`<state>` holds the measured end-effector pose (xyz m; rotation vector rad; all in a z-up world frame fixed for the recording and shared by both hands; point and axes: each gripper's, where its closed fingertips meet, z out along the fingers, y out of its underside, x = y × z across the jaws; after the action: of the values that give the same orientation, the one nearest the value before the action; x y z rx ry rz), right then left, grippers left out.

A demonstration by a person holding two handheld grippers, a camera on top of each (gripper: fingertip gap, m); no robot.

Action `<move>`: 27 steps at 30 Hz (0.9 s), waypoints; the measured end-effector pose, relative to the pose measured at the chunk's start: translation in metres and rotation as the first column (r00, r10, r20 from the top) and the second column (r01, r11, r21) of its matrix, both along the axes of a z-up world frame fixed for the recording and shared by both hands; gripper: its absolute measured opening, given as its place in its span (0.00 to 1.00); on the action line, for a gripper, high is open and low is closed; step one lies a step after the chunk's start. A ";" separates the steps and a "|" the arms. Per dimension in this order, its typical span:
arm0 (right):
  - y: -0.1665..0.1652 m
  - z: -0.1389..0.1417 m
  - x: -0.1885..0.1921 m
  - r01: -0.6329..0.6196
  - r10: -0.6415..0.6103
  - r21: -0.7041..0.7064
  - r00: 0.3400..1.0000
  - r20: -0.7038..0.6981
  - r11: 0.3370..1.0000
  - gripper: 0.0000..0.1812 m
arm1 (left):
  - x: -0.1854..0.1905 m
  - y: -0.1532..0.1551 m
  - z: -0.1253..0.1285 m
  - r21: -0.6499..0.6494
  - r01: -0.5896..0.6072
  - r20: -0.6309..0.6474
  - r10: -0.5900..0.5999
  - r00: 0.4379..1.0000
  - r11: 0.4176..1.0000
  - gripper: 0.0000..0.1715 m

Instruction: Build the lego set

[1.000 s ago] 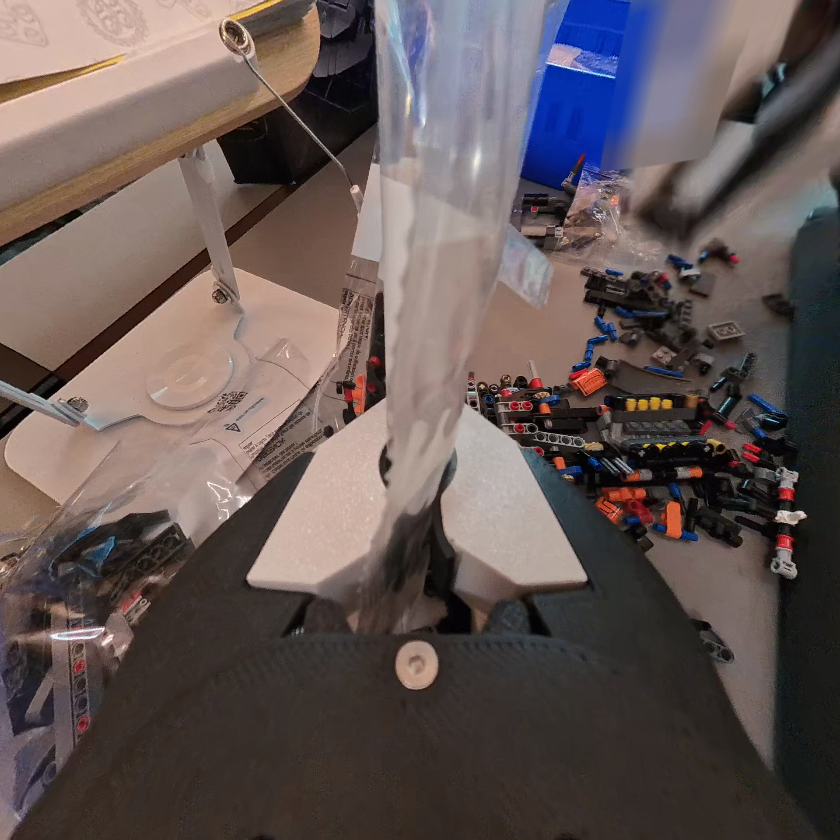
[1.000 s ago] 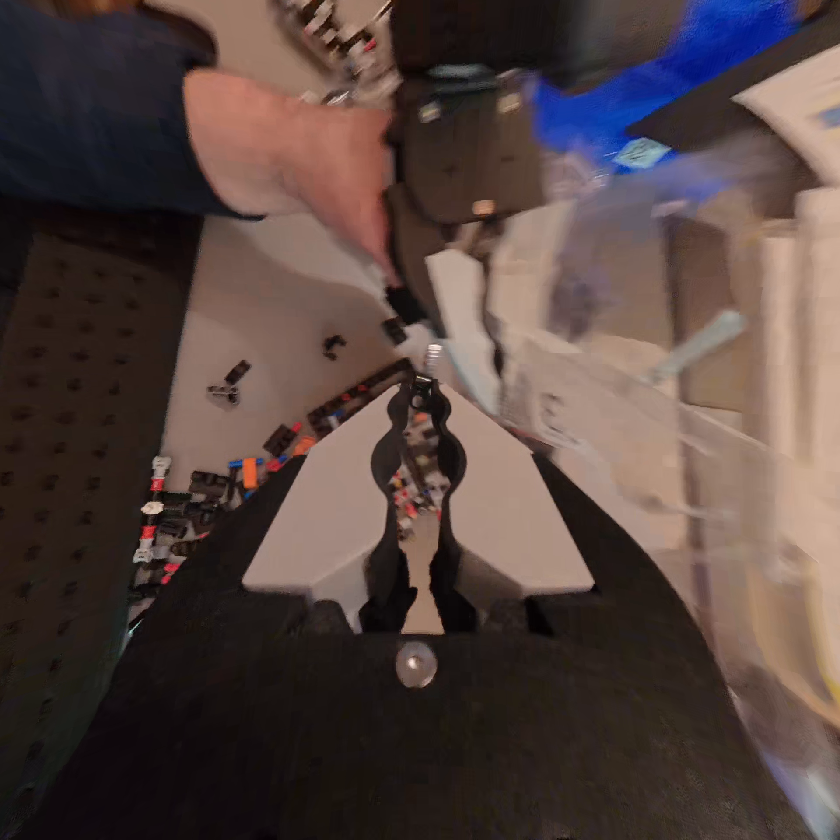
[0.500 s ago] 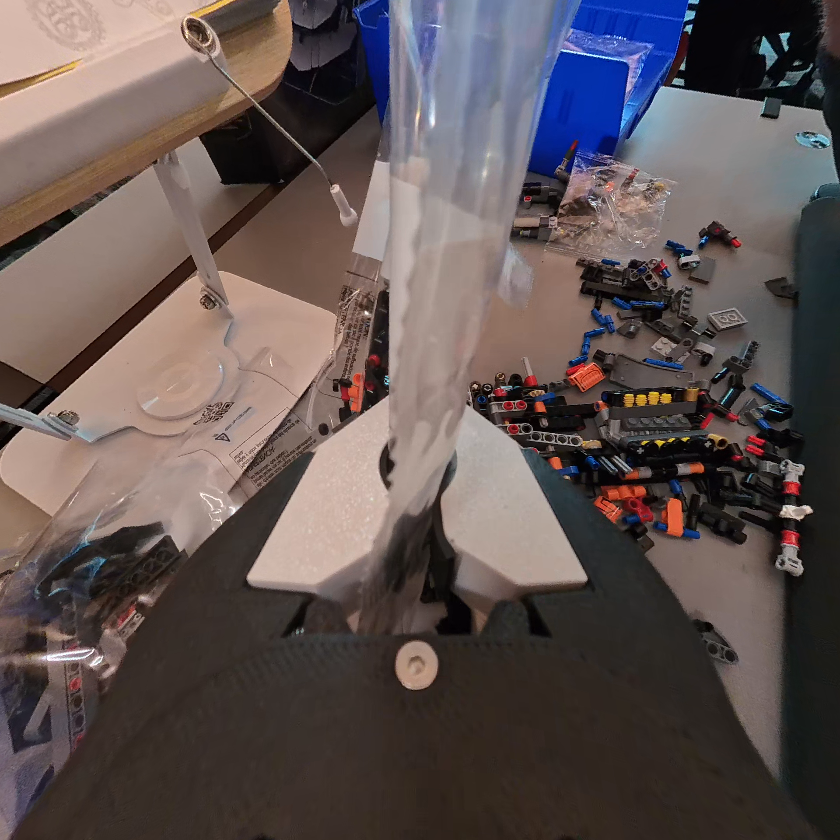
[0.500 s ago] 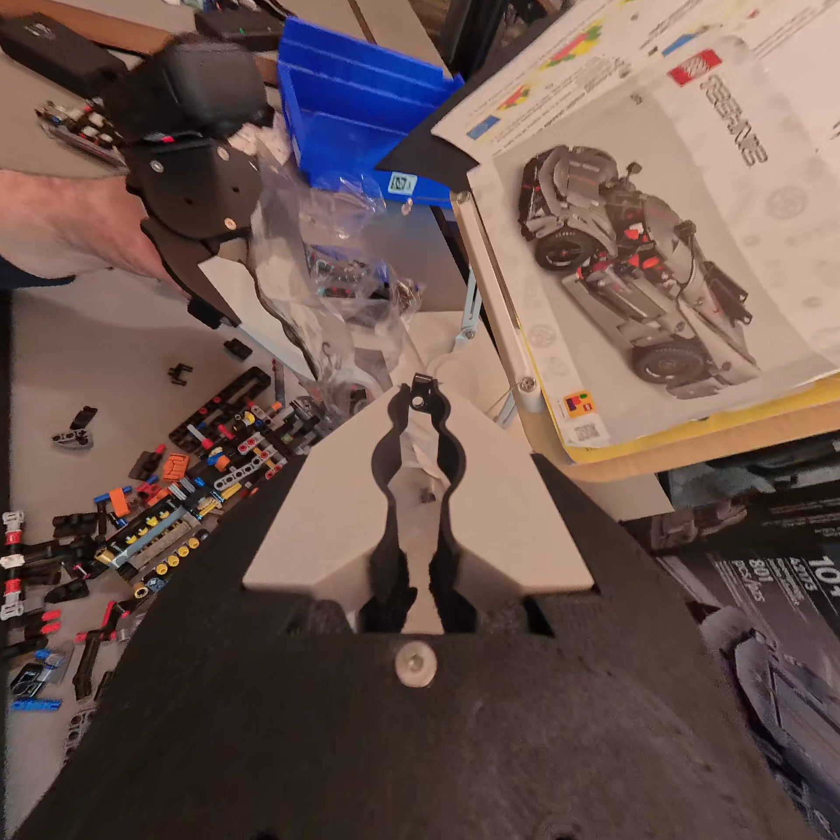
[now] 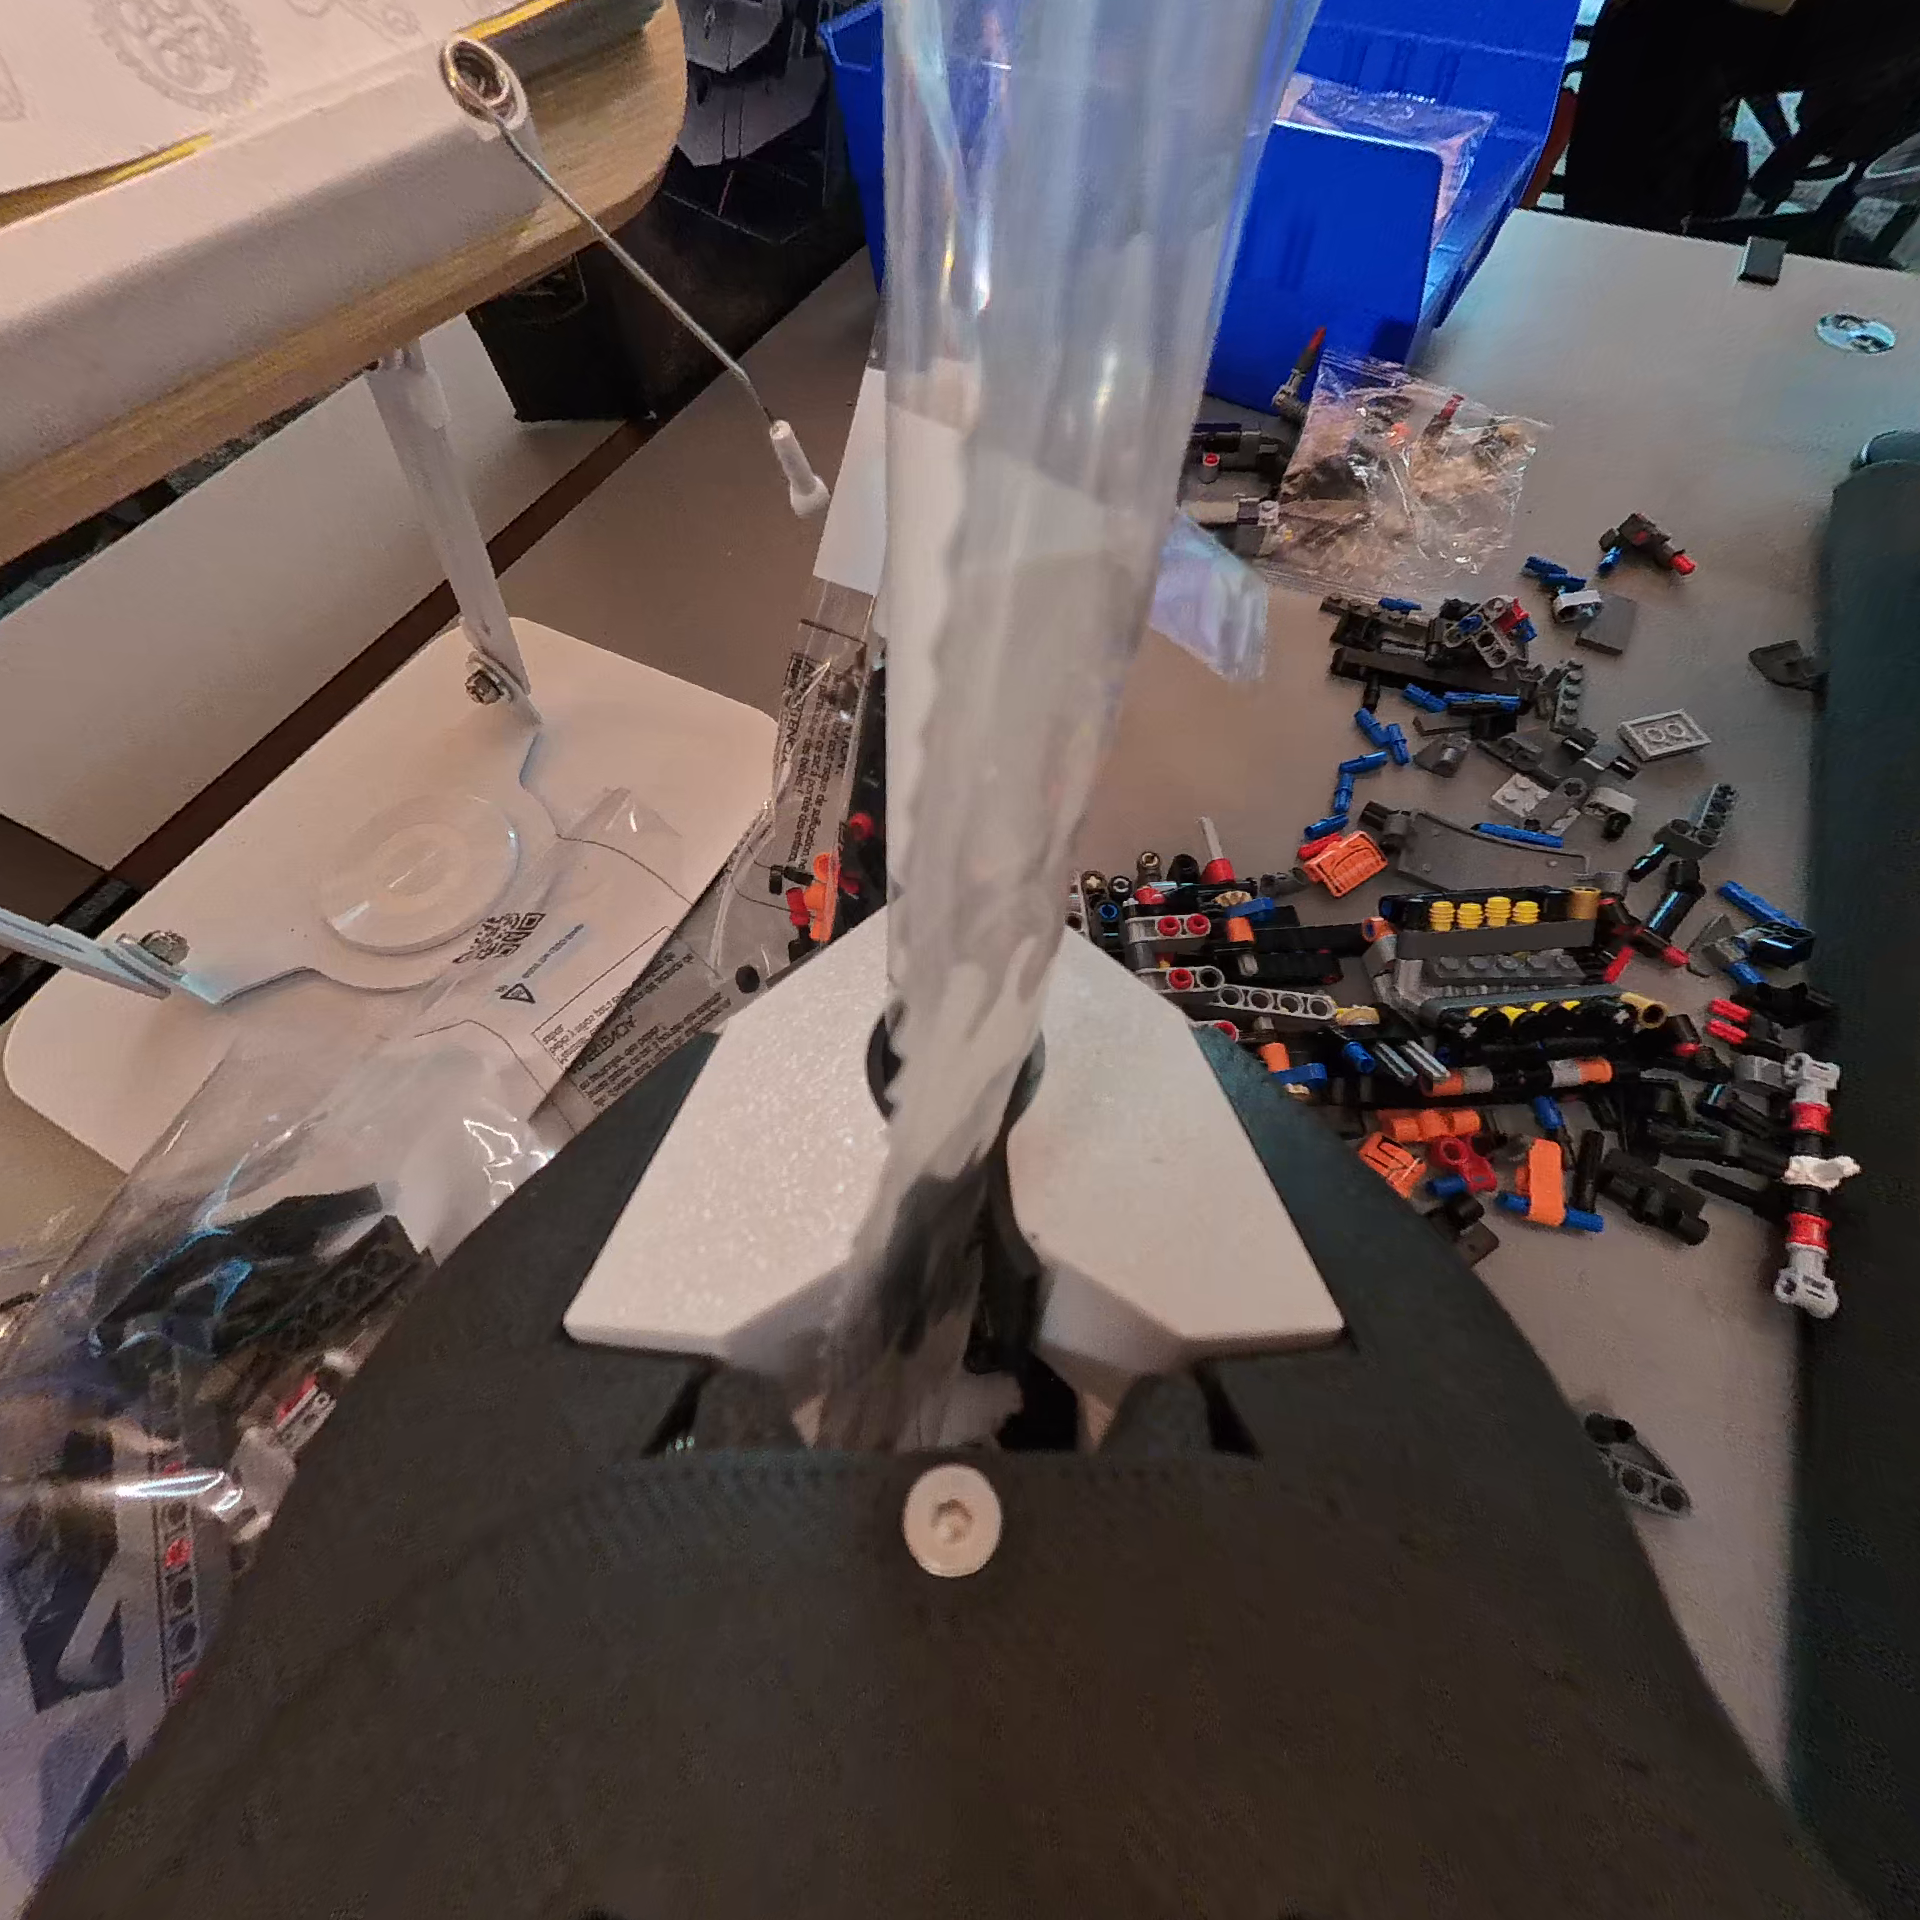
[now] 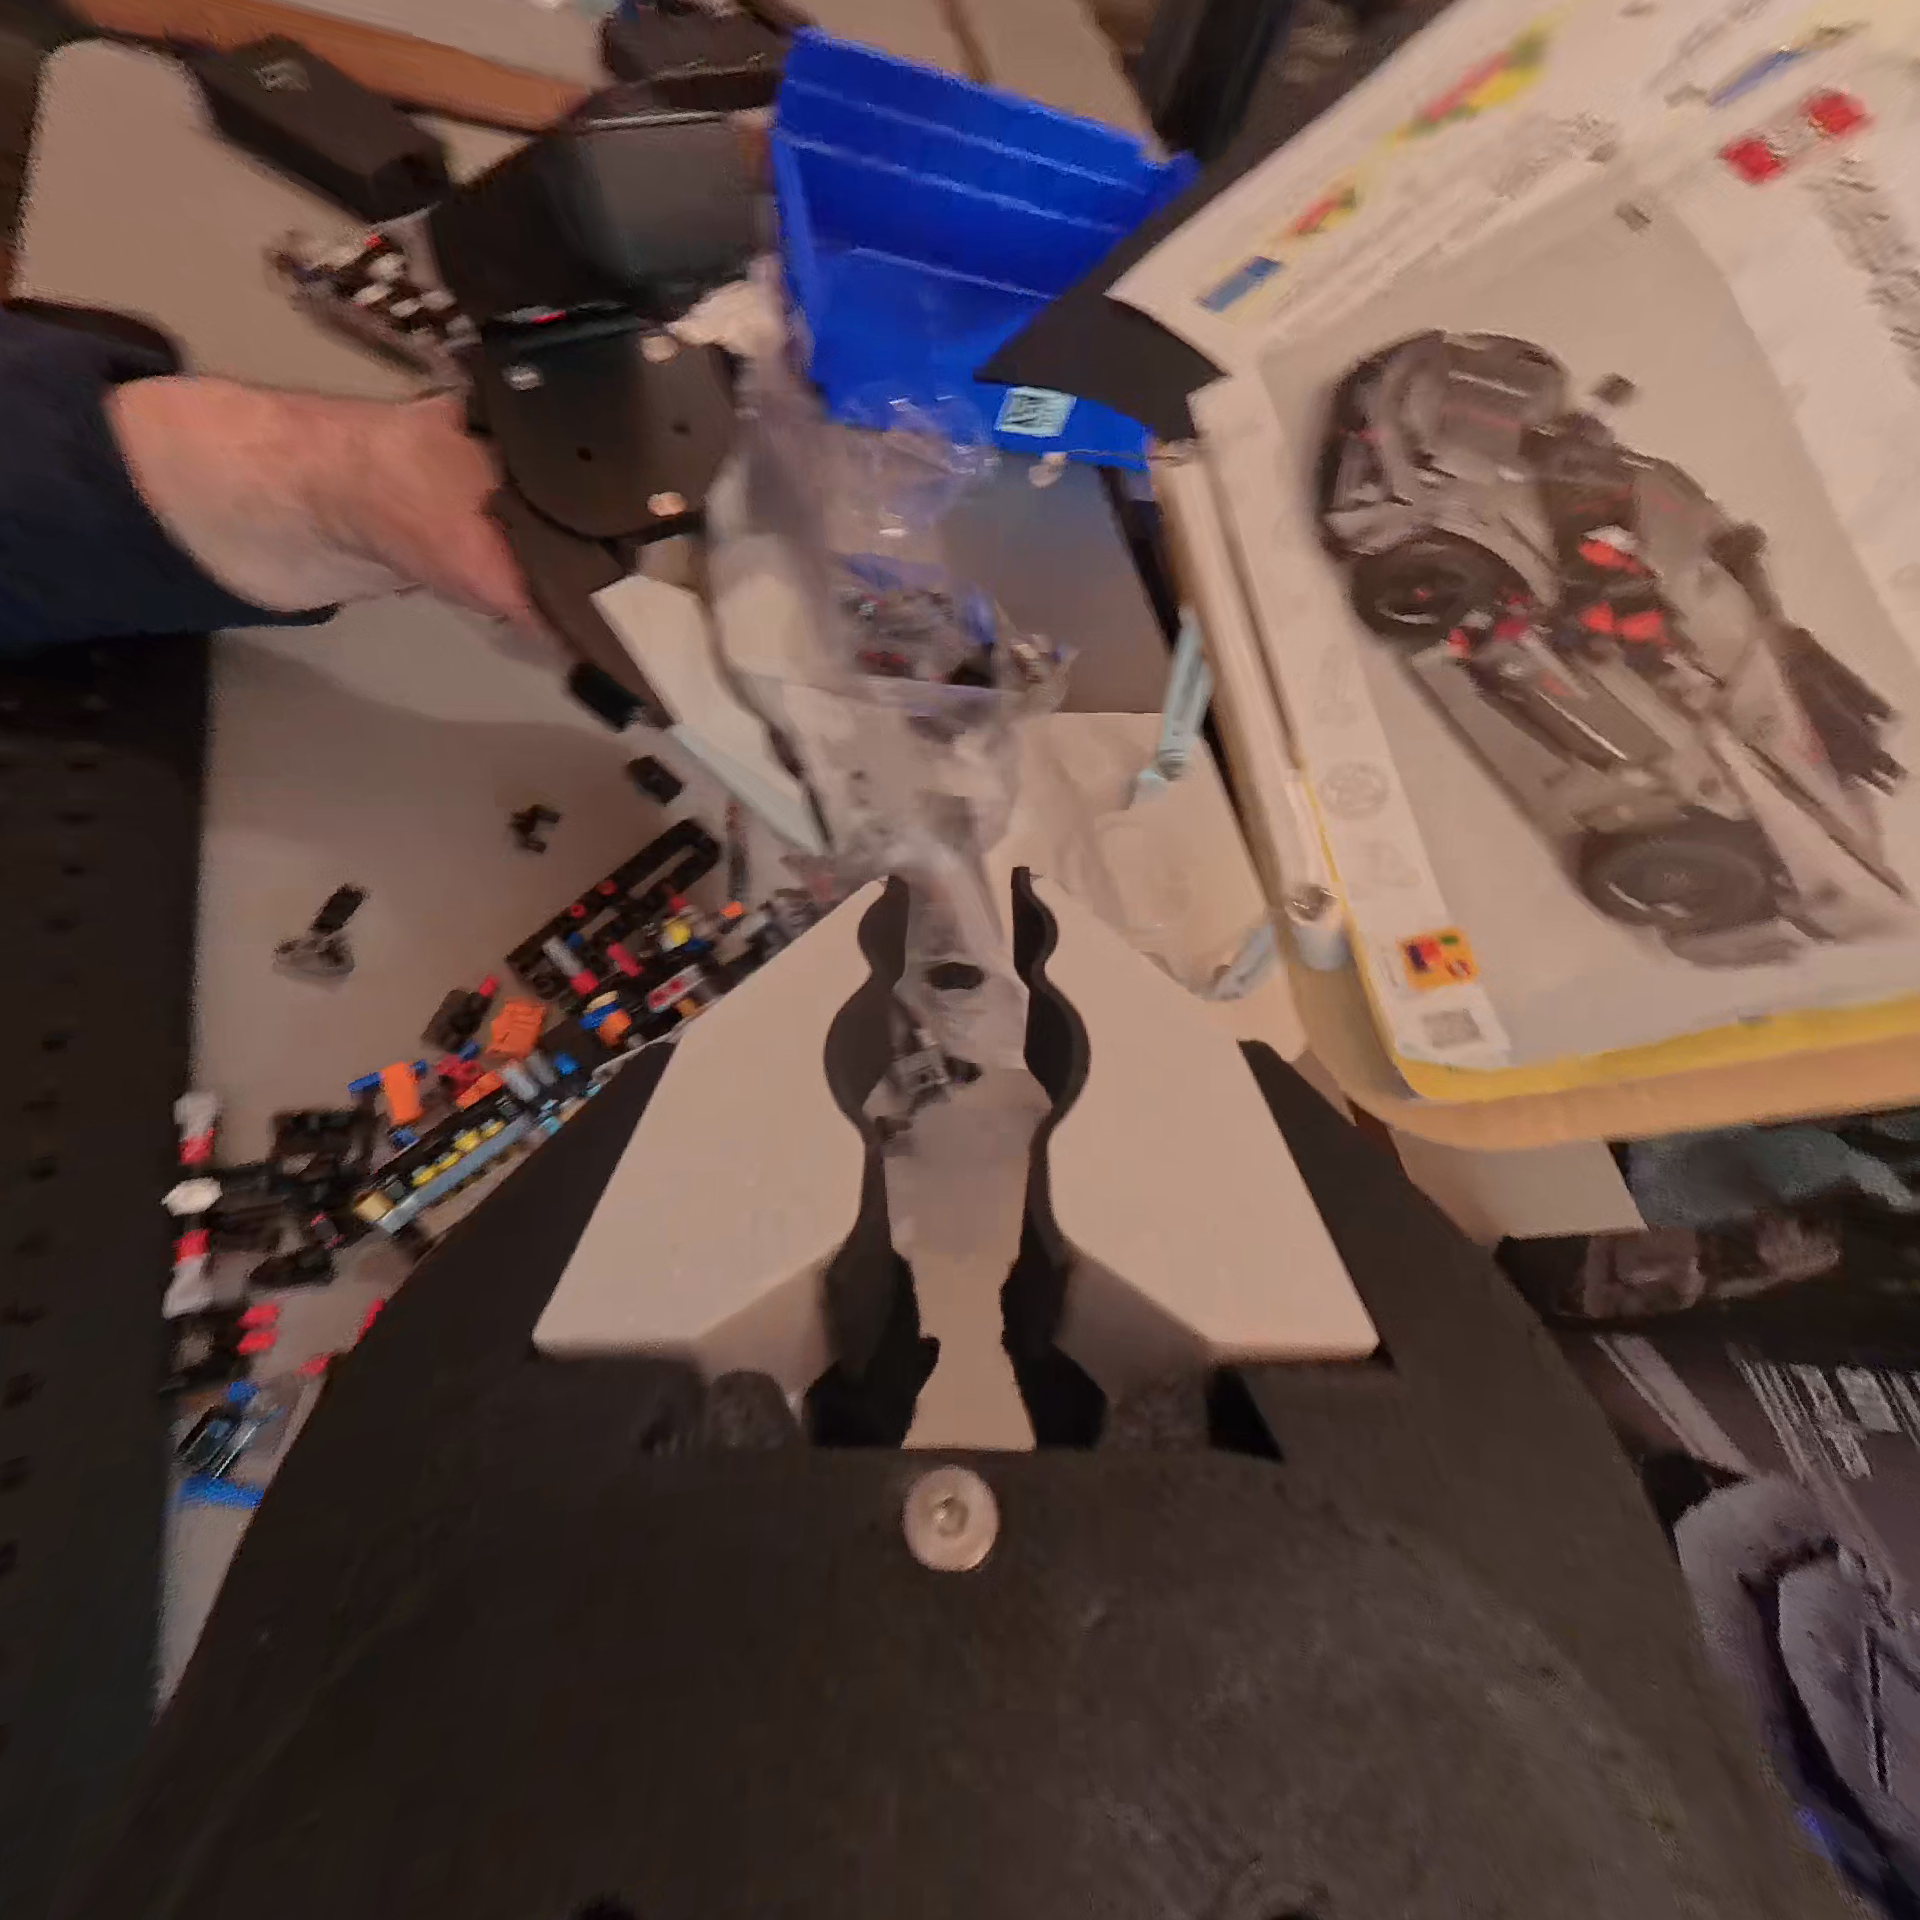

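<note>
Left wrist view: the left tool is pinched on a clear plastic bag rising straight ahead; loose lego pieces lie on the counter to its right.

Right wrist view: the right tool, spread, straddles the bag's lower end. It should probably clamp firmly before pulling, over the pile, so pieces don't scatter.

A blue plastic bin is standing at the far side of the grey table, and in the right wrist view it is sitting left of the white tilted book stand. A black flat case is lying far left.
</note>
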<state>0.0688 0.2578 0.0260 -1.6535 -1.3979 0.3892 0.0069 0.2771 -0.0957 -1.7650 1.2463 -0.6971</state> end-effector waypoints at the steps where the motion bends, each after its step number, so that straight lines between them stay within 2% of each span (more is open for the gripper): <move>1: -0.011 -0.005 -0.006 -0.046 0.046 -0.012 0.998 0.040 0.999 0.10 | 0.000 0.001 0.000 -0.001 -0.003 0.004 0.003 1.000 1.000 0.00; 7: -0.054 -0.061 -0.072 -0.237 0.252 -0.099 0.950 0.182 0.966 0.13 | -0.006 0.009 0.002 -0.026 -0.028 0.050 0.029 0.998 0.999 0.00; 12: -0.069 -0.124 -0.120 -0.285 0.333 -0.210 0.908 0.254 0.935 0.15 | -0.009 0.013 0.003 -0.035 -0.038 0.062 0.040 0.997 0.999 0.00; 16: -0.078 -0.158 -0.140 -0.307 0.381 -0.262 0.869 0.315 0.915 0.16 | -0.010 0.013 0.003 -0.034 -0.034 0.065 0.036 0.997 0.999 0.00; 21: -0.073 -0.176 -0.148 -0.285 0.360 -0.245 0.858 0.367 0.927 0.16 | -0.011 0.015 0.004 -0.030 -0.040 0.063 0.041 0.997 0.999 0.00; 27: -0.080 -0.185 -0.155 -0.307 0.396 -0.274 0.837 0.378 0.911 0.16 | -0.012 0.015 0.004 -0.028 -0.034 0.062 0.035 0.997 0.999 0.00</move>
<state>-0.0864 0.1778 -0.1590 -1.7071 -2.0719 0.4046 -0.0050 0.2918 -0.0921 -1.7692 1.1672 -0.7463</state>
